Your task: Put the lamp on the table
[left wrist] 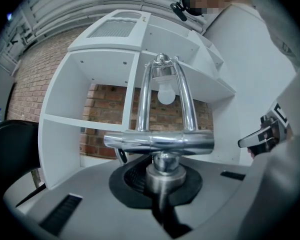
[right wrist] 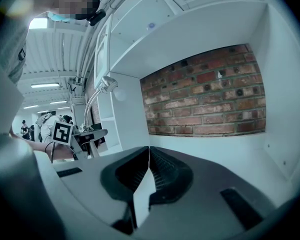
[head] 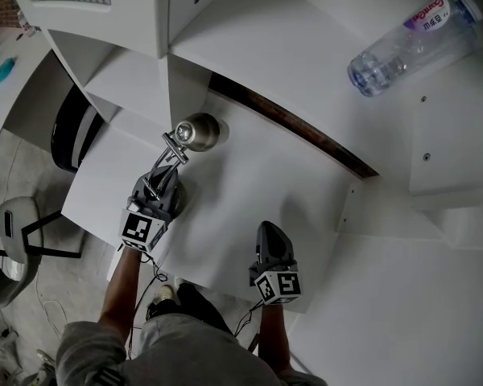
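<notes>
The left tongs are clamped tight on the lamp, gripping the short round chrome post just under its horizontal crossbar. In the left gripper view the lamp stands upright in that grip, with two chrome arms rising from the crossbar to a white bulb at the top. From the head view, the lamp is over the back left part of the white bench, close to the upright of the white shelf unit. No view shows whether its foot touches the bench. The right tongs are near the front edge of the bench, well apart from the lamp. Their jaws are pressed together with nothing between them, and they point toward the brick wall behind the bench. The right gripper view also catches the left tongs and the lamp off to its left. A clear plastic bottle lies on its side on the shelf above the bench, and a black chair stands beyond the bench's left end.
</notes>
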`<state>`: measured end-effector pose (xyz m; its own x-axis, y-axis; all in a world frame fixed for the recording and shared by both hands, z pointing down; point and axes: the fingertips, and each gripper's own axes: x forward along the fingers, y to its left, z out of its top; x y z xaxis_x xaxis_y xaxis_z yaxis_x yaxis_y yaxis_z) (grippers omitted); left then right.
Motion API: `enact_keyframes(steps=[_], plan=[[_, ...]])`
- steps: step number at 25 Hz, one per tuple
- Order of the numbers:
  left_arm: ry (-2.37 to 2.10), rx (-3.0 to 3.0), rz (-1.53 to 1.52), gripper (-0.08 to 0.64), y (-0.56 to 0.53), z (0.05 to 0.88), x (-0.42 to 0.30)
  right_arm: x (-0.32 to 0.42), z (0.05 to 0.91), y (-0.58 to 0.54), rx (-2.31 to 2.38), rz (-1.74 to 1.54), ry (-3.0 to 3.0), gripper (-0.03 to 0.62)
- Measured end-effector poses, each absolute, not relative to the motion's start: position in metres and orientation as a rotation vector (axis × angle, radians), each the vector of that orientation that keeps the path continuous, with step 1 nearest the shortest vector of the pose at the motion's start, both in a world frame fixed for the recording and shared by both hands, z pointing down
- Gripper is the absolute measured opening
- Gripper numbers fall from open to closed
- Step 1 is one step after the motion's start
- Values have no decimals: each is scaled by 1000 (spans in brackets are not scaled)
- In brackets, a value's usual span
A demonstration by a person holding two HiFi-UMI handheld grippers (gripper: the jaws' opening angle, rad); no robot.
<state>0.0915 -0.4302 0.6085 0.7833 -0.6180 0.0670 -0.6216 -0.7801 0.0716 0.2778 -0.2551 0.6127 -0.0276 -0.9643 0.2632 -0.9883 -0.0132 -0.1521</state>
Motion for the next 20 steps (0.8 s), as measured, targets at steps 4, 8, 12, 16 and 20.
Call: enact_keyframes(steps=[4,8,12,16,20], plan=[[-1015,2858,49,3,-431,609,90,273,611,-254,2127,447,-2158,23],[-986,2837,73,97,-430,611,91,270,609,-251,2130,451,-2161,23],[-988,2837,148,220,-426,621,89,268,610,-247,2131,457,-2158,23],[-982,2850,186,264,-418,623,84,264,608,-244,2134,451,-2161,23],[-987,2848,216,264,-413,622,78,261,605,-239,2137,446,-2159,23]])
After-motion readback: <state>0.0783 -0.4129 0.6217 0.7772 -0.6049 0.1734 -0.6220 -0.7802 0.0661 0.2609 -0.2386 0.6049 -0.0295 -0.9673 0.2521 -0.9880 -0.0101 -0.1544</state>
